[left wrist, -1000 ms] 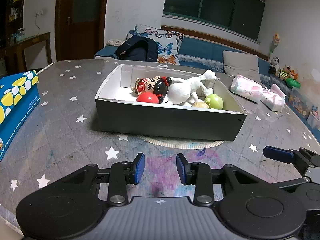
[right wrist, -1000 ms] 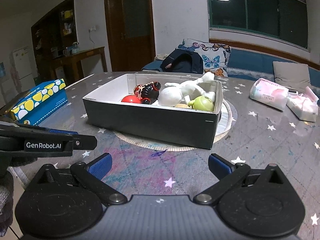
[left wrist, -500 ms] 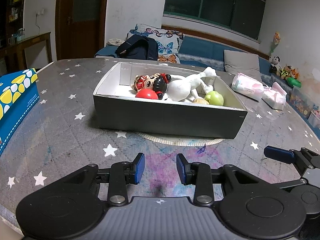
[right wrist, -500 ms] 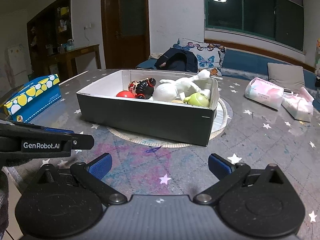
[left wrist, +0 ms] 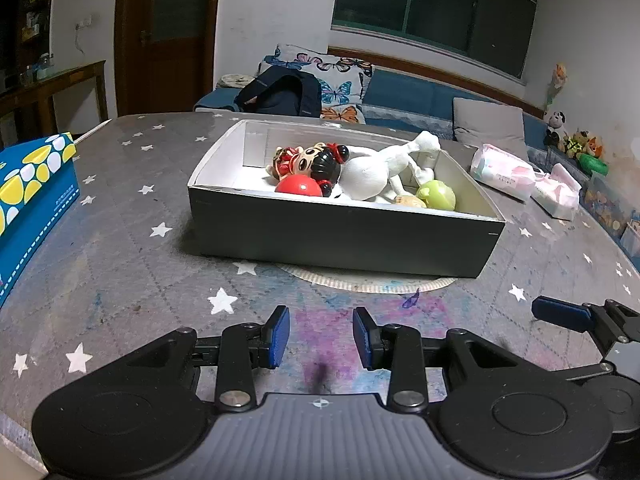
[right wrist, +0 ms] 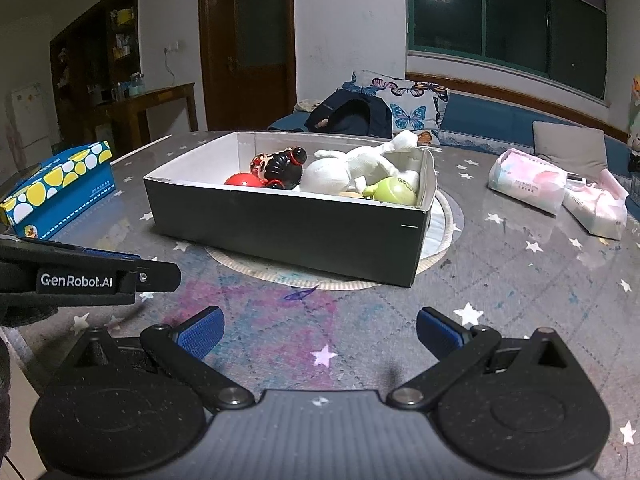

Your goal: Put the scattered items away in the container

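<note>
A dark grey box [left wrist: 340,236] [right wrist: 288,224] with a white inside stands in the middle of the star-patterned table. In it lie a red ball [left wrist: 298,186], a doll with black hair [left wrist: 316,160], a white plush figure [left wrist: 376,174] and a green toy [left wrist: 438,196]. My left gripper [left wrist: 322,338] hovers low over the table in front of the box, open, with nothing between its blue pads. My right gripper [right wrist: 320,332] is beside it, open wide and empty. One finger of the right gripper [left wrist: 560,314] shows at the right edge of the left wrist view.
A blue tissue box [left wrist: 28,200] [right wrist: 56,188] with yellow and white spots sits at the left. Two pink-and-white tissue packs [left wrist: 504,170] [right wrist: 528,180] lie at the right. A round mat [right wrist: 444,220] lies under the box. A sofa with cushions stands behind the table.
The box appears slightly lower and nearer in both views. Both grippers stay as wide as before, and nothing was picked up or let go.
</note>
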{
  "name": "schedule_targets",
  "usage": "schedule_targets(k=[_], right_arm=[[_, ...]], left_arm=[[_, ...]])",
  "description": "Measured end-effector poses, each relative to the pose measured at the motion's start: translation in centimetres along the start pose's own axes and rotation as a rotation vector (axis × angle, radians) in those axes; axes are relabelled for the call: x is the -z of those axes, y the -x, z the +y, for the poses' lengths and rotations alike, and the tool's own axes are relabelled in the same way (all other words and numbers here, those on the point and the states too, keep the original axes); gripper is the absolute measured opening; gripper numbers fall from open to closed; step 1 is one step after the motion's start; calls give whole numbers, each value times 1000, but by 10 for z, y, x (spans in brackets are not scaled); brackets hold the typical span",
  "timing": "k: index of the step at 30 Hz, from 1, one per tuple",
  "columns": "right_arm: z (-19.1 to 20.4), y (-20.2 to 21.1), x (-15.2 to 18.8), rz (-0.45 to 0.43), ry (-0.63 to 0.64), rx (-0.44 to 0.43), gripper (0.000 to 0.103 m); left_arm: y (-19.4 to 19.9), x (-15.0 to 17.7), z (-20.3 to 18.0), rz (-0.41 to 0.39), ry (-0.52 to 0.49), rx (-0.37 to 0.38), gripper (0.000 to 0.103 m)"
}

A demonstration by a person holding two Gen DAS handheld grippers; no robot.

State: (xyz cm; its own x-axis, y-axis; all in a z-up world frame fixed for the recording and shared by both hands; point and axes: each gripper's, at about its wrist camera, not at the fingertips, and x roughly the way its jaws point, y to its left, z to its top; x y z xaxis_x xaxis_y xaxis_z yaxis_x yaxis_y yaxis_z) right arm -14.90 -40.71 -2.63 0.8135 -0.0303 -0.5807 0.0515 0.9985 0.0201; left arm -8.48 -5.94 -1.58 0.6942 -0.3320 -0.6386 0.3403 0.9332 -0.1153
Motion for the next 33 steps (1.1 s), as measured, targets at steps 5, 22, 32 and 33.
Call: schedule_targets(k=[5, 22, 32, 33], right_arm=[[-1, -3, -1, 4, 1, -1, 103], [-4, -14, -5, 24, -8, 1, 103], [-4, -18, -12, 19, -4, 2, 103], [-5, -19, -12, 20, -4, 2, 103]], left_arm=[[-2, -2, -4, -4, -15, -5, 37], [-10, -8, -8, 5, -36, -22, 37], [-14, -13, -9, 5, -39, -25, 37], [-14, -14, -9, 5, -40, -25, 37]])
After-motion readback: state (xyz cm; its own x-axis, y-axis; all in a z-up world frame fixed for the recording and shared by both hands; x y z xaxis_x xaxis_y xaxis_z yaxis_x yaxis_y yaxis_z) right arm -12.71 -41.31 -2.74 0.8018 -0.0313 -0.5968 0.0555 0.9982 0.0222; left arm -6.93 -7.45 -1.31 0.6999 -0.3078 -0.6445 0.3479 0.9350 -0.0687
